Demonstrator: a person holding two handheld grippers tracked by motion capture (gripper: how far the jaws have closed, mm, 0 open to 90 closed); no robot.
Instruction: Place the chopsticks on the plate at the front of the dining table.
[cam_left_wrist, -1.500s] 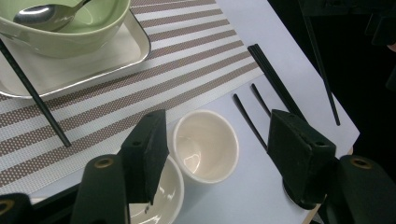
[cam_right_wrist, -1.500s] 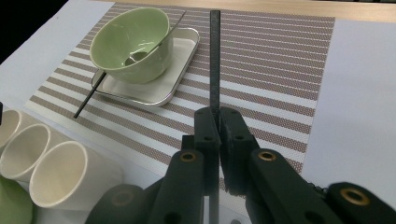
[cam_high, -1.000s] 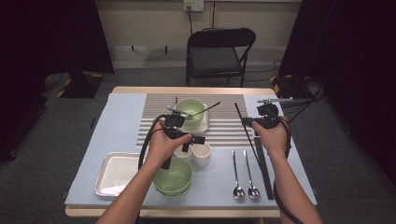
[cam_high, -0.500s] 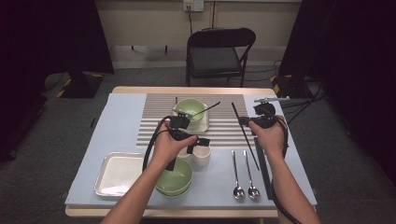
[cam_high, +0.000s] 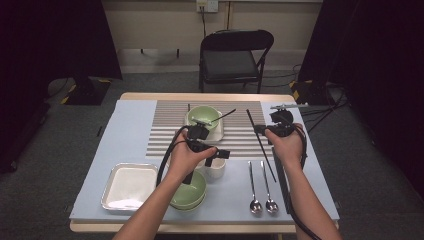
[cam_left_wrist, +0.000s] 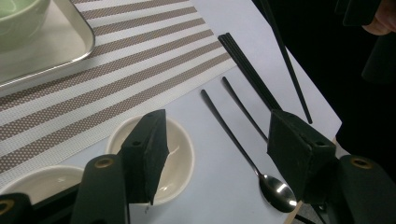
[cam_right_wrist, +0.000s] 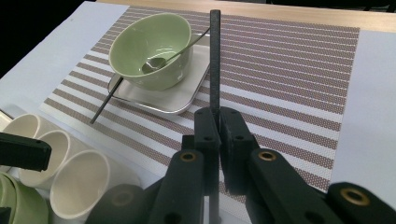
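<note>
Right gripper: right of centre in the high view, held in the person's right hand; jaws pressed together on a black chopstick.
Black chopstick: in the right gripper view it rises straight from the closed jaws to the top centre of the frame, above the striped placemat; in the high view it runs as a thin dark diagonal from right of the upper bowl down toward the spoons.
Left gripper: centre of the high view, in the left hand; jaws stand wide apart, nothing between the pads.
Left gripper's surroundings: in the left gripper view one jaw overlaps a small white cup at lower centre, the other stands over a spoon at lower right; whether either jaw touches cannot be told.
White cups: three in a row at lower left of the right gripper view, just beside one another.
Green bowl: upper left of the right gripper view, on a small metal tray, a spoon resting inside it.
Second green bowl: lower centre of the high view, partly under the left forearm.
Metal tray, larger: lower left of the high view, just beside that bowl.
Two spoons: lower right of the high view, side by side on the light blue cloth.
Further black chopsticks: upper right of the left gripper view, lying beside the spoon handles.
Folding chair: top centre of the high view, beyond the table.
</note>
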